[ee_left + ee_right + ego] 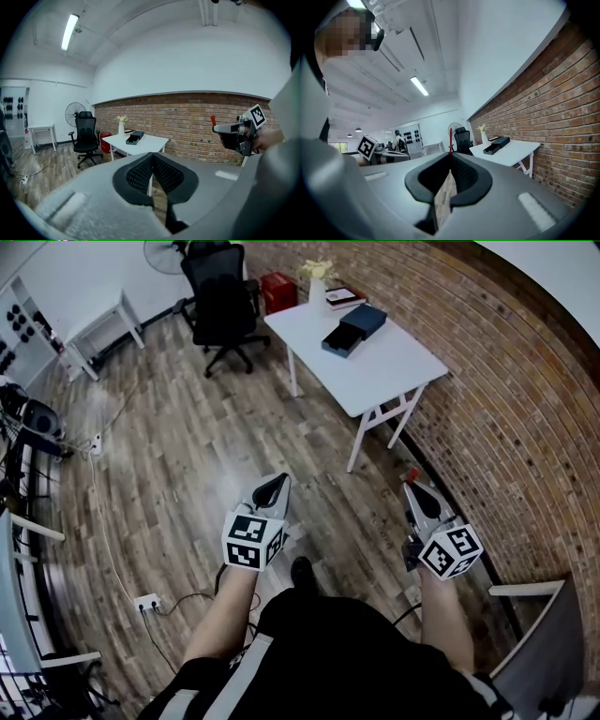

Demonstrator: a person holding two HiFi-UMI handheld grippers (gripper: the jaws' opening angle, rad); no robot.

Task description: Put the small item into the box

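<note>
A dark blue box (354, 329) lies open on the white table (394, 367) by the brick wall, well ahead of both grippers; it also shows as the box (134, 137) and box (497, 143). My right gripper (412, 482) hangs over the floor near the wall, shut on a thin small red item (450, 138) that sticks out past the tips. That red item (213, 121) also shows in the left gripper view. My left gripper (272, 489) is over the wooden floor, jaws shut and holding nothing, as the left gripper (152, 155) confirms.
A black office chair (223, 301) stands left of the table, with a red box (278, 292) behind it. A vase of flowers (317, 282) and a book (344, 297) sit at the table's far end. A power strip (147, 601) and cable lie on the floor at left.
</note>
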